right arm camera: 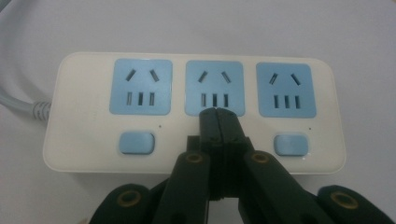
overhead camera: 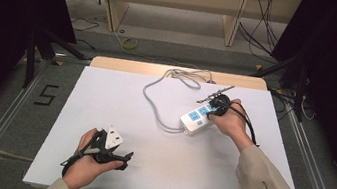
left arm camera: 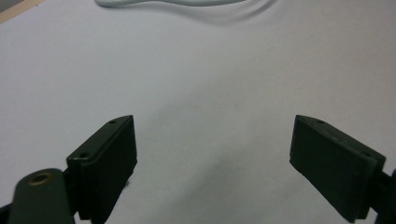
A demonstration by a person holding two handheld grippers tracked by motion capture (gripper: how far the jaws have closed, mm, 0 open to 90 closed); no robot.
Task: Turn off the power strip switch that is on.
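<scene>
White plastic power strip with three blue sockets (right arm camera: 196, 112) flat on white table (overhead camera: 119, 107), directly under right gripper (right arm camera: 218, 114); jaws pressed together, empty, tips over middle switch. Left gripper (left arm camera: 212, 154) well apart, jaws wide, empty.

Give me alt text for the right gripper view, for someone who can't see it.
The right gripper, jaws shut together, has its tips over the middle of a white power strip that lies on a white table. The strip has three blue sockets, a blue button at each side of the jaws, and a grey cord leaving at the left.
</scene>
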